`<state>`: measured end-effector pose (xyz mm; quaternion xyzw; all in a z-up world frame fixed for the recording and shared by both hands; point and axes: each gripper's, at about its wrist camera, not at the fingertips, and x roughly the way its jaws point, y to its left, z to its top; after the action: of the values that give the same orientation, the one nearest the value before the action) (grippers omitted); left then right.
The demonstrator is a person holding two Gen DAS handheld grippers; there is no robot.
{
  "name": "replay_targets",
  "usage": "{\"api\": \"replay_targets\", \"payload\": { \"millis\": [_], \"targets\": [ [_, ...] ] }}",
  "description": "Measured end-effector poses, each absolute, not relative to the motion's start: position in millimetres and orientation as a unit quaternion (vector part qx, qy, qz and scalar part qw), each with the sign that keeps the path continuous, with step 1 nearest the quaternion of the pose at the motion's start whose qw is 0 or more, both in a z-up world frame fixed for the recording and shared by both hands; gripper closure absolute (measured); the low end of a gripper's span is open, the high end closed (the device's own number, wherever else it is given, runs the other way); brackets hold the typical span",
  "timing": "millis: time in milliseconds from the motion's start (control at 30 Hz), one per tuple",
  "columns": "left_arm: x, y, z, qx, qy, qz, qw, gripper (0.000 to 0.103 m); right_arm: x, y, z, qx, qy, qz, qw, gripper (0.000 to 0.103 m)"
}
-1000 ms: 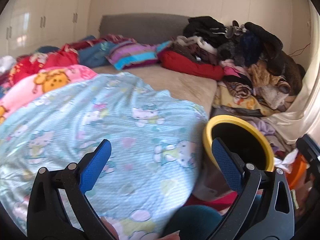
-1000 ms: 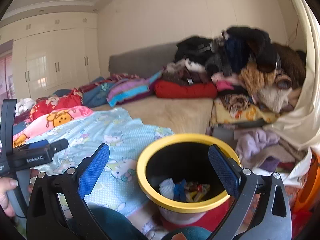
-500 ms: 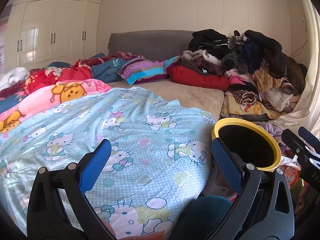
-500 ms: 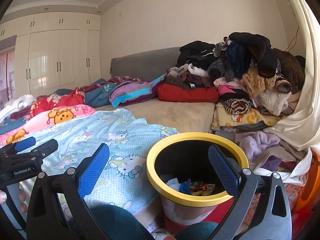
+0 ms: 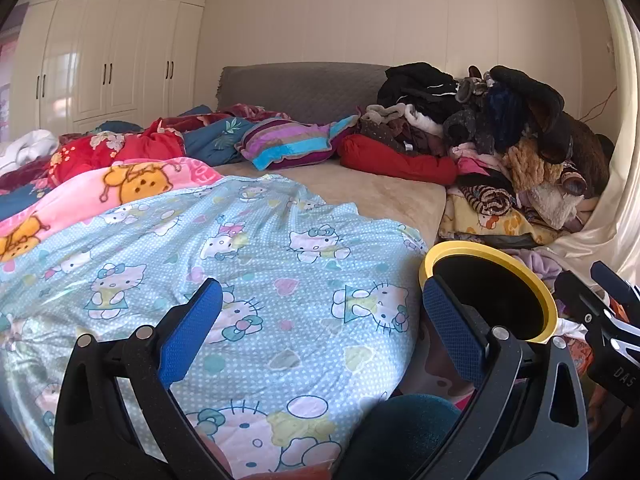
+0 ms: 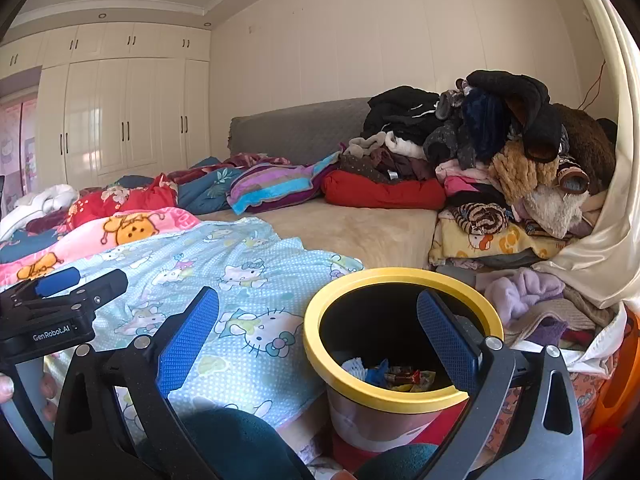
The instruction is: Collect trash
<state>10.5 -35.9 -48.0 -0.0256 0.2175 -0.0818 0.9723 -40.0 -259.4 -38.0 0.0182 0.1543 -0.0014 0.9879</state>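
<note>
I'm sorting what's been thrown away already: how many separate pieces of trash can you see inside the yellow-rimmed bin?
4, on the bottom of the bin: white crumpled paper left, blue wrapper, red-brown wrapper, yellow wrapper right. Rim and right tool finger may hide more.

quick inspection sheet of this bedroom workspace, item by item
surface: bed with a bare beige patch, partly under a blue cat-print blanket
job's things: yellow-rimmed bin beside the bed, holding wrappers and crumpled paper; no loose trash seen on the bed
clutter: clothes pile at the right, striped pillow, red cushion, pink cartoon blanket
grippers: left tool open and empty over the blanket; right tool open and empty, near the bin
cables: thin wire on the wall at the right
surroundings: white wardrobes, grey headboard, pale curtain
</note>
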Motion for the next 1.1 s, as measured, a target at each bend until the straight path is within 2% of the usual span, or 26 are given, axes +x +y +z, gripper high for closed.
{"api": "replay_targets", "payload": {
  "millis": [1100],
  "targets": [
    [9.7,-36.7,-44.1,-0.029,0.218,-0.080,0.972,0.011,-43.3,-261.9,-32.6,0.024,0.153,-0.007,0.988,0.006]
  ]
}}
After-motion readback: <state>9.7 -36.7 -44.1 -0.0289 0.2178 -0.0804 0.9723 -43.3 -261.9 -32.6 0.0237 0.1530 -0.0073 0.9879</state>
